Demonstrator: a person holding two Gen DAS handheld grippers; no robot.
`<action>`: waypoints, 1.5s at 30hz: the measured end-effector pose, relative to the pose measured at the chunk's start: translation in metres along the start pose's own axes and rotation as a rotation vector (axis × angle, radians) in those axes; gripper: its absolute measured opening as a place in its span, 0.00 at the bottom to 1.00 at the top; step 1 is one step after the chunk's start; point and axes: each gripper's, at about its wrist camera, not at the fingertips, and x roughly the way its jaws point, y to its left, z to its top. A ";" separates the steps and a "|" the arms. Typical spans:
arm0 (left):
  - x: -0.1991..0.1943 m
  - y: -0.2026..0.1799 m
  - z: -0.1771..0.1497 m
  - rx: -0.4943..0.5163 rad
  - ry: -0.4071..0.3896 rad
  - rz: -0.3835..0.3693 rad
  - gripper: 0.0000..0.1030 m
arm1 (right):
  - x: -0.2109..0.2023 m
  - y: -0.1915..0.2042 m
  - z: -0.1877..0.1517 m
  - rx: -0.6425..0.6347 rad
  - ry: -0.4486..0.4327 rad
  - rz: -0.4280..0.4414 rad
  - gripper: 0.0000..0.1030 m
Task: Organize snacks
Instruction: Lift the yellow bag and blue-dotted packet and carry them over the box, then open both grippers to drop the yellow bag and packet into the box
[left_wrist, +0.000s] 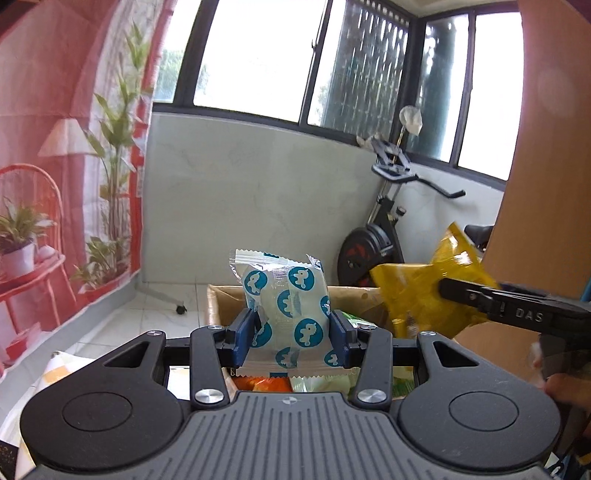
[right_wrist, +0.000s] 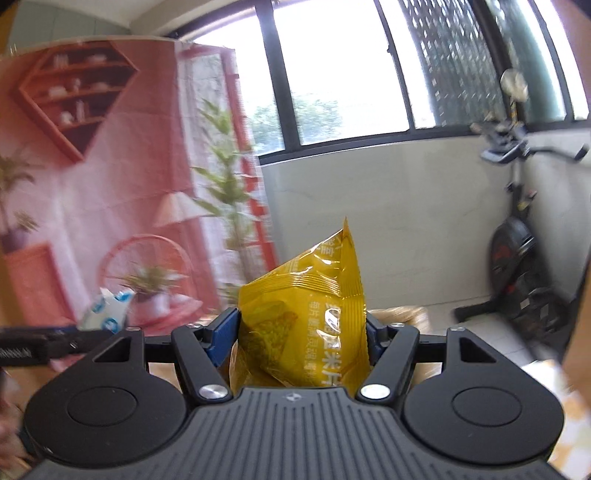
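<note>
Beyond the left gripper (left_wrist: 291, 334) stood an open cardboard box (left_wrist: 221, 302) holding orange and green packets. It clamped a clear blue-spotted packet (left_wrist: 286, 306) upright; the right gripper (right_wrist: 301, 334) clamped a yellow bag (right_wrist: 306, 325).

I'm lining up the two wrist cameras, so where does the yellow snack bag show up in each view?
Left wrist: the yellow snack bag sits at right of centre, pinched by the right gripper reaching in from the right edge, above the cardboard box.
Right wrist: it stands bottom centre, clamped between the gripper's blue pads.
Shared landmark: the exercise bike, right of the bag in both.
</note>
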 end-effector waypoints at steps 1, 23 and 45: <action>0.008 0.000 0.001 0.001 0.011 0.000 0.45 | 0.004 -0.003 0.003 -0.033 0.003 -0.025 0.66; 0.083 0.018 0.004 0.042 0.141 0.041 0.62 | 0.116 -0.004 -0.037 -0.475 0.238 -0.147 0.69; 0.069 0.015 0.001 -0.006 0.125 0.013 0.62 | 0.100 -0.043 0.008 -0.135 0.242 0.002 0.35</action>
